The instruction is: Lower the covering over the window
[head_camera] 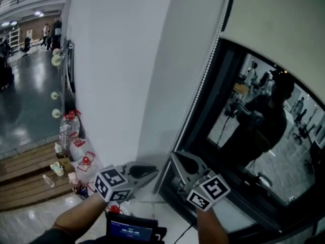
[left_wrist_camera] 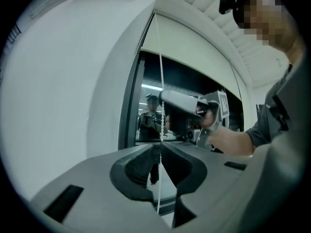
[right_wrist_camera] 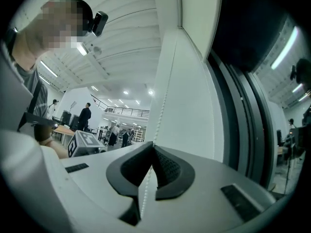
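My right tongs (right_wrist_camera: 152, 148) are clenched on the cord (left_wrist_camera: 159, 72), which hangs down the left edge of the window (head_camera: 264, 136). My left tongs (left_wrist_camera: 159, 148) look released, with the cord running loose between their jaws, I think. The blind (head_camera: 274, 9) covers only the window's top.
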